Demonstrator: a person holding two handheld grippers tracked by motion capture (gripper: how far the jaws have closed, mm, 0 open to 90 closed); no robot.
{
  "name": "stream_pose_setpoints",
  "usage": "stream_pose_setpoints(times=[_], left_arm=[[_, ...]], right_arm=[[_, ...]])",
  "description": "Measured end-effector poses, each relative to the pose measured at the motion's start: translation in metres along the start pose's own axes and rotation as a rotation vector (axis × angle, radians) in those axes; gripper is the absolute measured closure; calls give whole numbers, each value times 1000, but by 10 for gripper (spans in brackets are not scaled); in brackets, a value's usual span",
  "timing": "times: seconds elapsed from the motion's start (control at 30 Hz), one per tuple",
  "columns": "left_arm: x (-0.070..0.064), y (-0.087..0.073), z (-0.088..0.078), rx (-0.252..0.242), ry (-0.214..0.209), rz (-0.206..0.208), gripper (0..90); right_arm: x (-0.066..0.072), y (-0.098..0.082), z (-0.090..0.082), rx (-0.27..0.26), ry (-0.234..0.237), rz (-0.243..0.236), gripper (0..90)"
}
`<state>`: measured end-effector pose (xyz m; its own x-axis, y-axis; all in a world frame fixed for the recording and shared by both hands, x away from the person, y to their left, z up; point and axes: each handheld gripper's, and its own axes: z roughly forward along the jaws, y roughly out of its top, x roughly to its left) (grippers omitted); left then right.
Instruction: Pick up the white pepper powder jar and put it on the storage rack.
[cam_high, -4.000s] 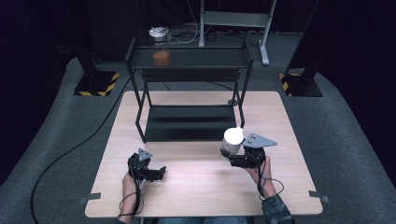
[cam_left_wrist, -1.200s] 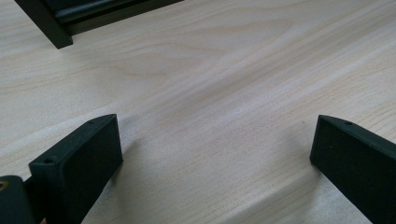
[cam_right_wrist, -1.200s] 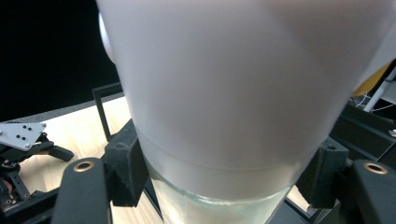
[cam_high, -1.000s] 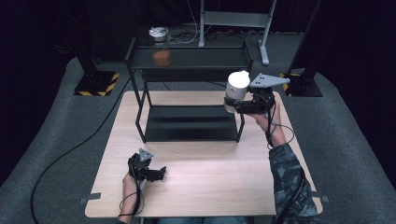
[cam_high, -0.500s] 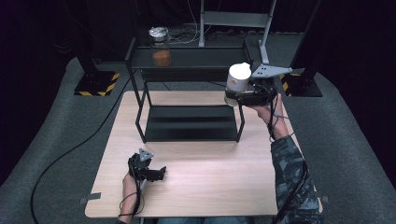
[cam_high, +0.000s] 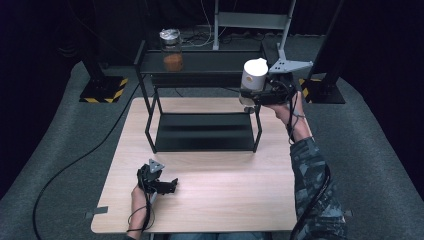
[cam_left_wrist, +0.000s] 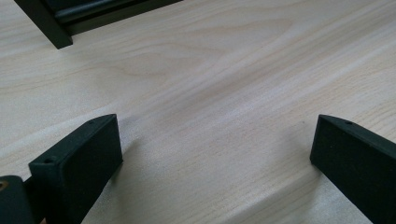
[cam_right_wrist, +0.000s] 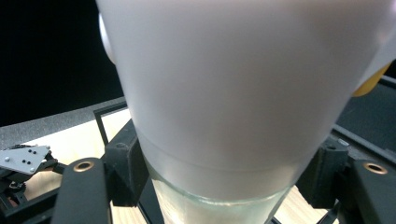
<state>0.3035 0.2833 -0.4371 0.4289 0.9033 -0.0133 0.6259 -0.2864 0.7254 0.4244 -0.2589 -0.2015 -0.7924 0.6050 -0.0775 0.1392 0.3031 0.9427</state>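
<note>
White-lidded glass jar (cam_high: 254, 75), clamped low on its glass body between the fingers (cam_right_wrist: 123, 175) of the right gripper (cam_high: 260, 95), upright, at upper centre-right of the high view, level with the right end of the rack's top shelf. Milky white across most of the right gripper view, clear glass at the base where the pads press from both sides. Probably mid-carry toward the top shelf (cam_high: 215, 62) of the black two-tier rack (cam_high: 200, 135); next, likely a short push over the shelf's front rail, then a level set-down and release. Worth minding: the rack's right front post (cam_high: 258, 127) just below the jar, and the rail edge close to the gripper body. Already on that shelf, upper left: a clear jar with orange contents (cam_high: 172, 50), well apart. Left gripper (cam_high: 167, 186) resting on the bench (cam_high: 225, 200) at lower left, fingers (cam_left_wrist: 88, 154) spread wide, nothing between them but bare wood.
</note>
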Motion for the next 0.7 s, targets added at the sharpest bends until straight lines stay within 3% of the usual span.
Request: stream_pose_setpoints(times=[0.7], left_arm=[[0, 0, 0, 0, 0, 1, 13]], right_arm=[[-7, 36, -3, -6, -9, -25, 299]])
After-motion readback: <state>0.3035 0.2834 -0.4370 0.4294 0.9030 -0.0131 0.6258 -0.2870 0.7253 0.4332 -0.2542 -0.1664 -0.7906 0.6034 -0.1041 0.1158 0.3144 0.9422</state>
